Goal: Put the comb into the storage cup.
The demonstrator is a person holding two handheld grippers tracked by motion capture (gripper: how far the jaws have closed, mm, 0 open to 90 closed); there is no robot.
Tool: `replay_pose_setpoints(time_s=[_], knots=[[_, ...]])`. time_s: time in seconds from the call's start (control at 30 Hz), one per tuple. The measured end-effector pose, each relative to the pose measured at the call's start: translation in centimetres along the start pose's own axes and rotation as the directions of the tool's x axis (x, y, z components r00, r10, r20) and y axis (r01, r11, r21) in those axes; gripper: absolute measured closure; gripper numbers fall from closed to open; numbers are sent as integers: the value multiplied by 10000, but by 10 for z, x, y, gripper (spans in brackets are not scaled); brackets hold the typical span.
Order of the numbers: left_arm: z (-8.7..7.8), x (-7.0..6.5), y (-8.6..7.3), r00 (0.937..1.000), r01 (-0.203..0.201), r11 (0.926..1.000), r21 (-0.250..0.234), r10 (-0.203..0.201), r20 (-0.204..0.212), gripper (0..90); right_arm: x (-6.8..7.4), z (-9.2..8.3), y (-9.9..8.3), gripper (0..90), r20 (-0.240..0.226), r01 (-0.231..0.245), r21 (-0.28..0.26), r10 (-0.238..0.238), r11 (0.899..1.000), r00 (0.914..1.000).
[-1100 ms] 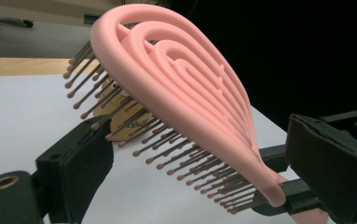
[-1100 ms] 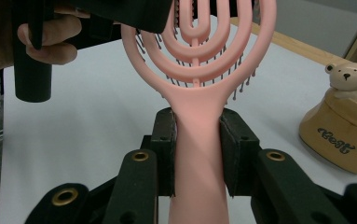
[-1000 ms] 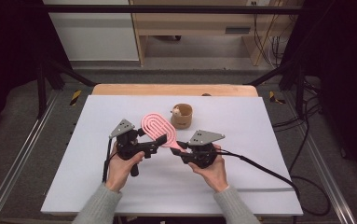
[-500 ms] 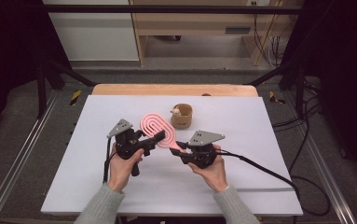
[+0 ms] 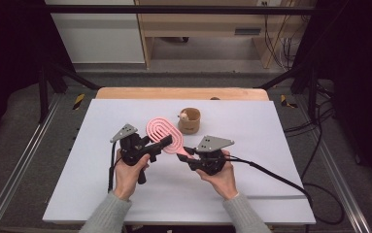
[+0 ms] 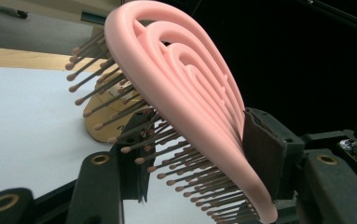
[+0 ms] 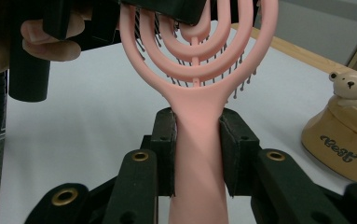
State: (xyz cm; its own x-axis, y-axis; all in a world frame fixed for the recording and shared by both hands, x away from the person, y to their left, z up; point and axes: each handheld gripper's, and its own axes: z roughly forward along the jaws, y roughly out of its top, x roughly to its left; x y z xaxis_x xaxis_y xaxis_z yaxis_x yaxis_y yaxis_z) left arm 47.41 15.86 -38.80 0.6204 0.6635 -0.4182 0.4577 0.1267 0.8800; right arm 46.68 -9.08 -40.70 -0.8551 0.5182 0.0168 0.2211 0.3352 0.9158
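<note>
Right gripper (image 5: 187, 151) pinches the brush (image 5: 164, 135) handle; left gripper (image 5: 163, 143), jaws just closing, clamps its head, hiding part of the cup (image 5: 190, 121).

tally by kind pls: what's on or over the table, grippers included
Hairbrush, pink: 1, clamped at the handle by the right gripper and at the head by the left, whose jaws have just been closing.
Cup, tan, with bear figure: 1
Grippers: 2, left gripper and right gripper
Total: 4

Both hands are hovering over the table (image 5: 76, 194): the right gripper (image 5: 187, 151) is clamping the brush (image 5: 164, 135) handle, the left gripper (image 5: 163, 143) has just been closing on its head.
</note>
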Motion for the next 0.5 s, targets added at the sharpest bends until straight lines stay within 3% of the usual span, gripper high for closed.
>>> replay_pose_setpoints(time_s=[0.5], knots=[[-1, -5, 1, 9996, 51, 9999, -117, -48, 262, 524, -1, 1, 0, 700, -54, 114, 11, -114, 9999, 9999]])
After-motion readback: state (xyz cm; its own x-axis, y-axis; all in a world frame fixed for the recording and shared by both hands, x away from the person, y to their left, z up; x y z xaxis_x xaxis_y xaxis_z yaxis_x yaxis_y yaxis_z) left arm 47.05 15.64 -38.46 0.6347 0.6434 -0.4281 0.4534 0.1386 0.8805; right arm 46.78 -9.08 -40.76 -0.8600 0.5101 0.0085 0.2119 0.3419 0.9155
